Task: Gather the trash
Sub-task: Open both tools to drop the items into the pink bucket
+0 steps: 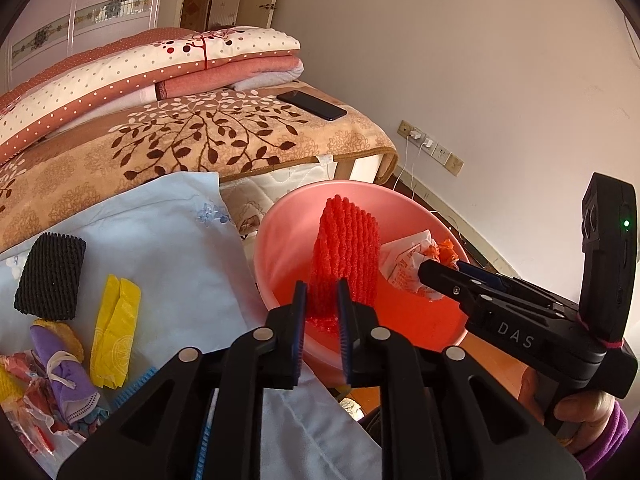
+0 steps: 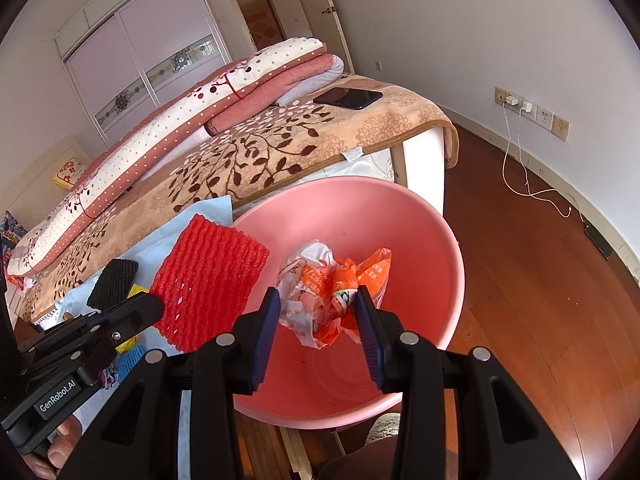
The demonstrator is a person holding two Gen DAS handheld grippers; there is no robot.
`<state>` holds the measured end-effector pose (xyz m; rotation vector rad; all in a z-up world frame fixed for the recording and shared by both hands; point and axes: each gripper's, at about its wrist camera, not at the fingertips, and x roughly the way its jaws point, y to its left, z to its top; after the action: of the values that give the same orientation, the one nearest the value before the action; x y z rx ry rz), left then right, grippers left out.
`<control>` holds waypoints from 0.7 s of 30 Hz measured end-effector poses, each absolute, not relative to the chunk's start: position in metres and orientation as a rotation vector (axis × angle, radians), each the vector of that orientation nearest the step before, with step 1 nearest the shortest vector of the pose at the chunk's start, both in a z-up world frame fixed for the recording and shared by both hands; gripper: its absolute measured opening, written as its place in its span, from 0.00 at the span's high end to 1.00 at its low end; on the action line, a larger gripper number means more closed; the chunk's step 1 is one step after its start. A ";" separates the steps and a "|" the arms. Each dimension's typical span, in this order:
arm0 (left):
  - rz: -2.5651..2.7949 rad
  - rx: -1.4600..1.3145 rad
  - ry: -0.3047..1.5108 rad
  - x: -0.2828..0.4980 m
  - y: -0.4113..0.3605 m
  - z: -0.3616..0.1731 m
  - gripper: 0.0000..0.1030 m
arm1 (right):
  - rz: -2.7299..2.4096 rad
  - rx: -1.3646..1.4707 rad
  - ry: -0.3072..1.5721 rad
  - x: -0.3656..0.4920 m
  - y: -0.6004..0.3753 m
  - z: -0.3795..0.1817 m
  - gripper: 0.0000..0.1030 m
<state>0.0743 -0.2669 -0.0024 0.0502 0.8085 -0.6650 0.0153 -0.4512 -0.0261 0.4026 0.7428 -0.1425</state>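
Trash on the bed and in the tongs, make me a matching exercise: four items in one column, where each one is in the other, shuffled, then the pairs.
Items:
1. red foam net
2. crumpled orange-and-white bag
3. black foam net
4. phone

Places:
A. lying on the pale blue cloth
B. between the left tongs, at the pink basin
C. on the leaf-patterned blanket
D. between the right tongs, over the basin

Pairs: 1-B, 2-D, 3-A, 4-C
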 end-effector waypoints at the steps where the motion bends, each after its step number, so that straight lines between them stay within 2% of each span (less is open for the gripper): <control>1: -0.664 0.046 0.813 0.075 -0.267 -0.002 0.75 | -0.145 0.407 0.743 0.014 -0.452 -0.026 0.60; 2: -0.668 0.040 0.816 0.076 -0.267 -0.001 0.71 | -0.145 0.412 0.742 0.013 -0.453 -0.026 0.57; 6: -0.673 0.025 0.819 0.078 -0.264 0.004 0.68 | -0.142 0.417 0.730 0.010 -0.455 -0.023 0.47; 21: -0.583 -0.005 0.722 0.070 -0.217 0.039 0.68 | -0.096 0.413 0.663 -0.003 -0.440 -0.001 0.45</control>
<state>0.0704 -0.2166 0.0386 -0.0050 0.7222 -0.5830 -0.0030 -0.4396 -0.0007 0.4127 0.6629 -0.0957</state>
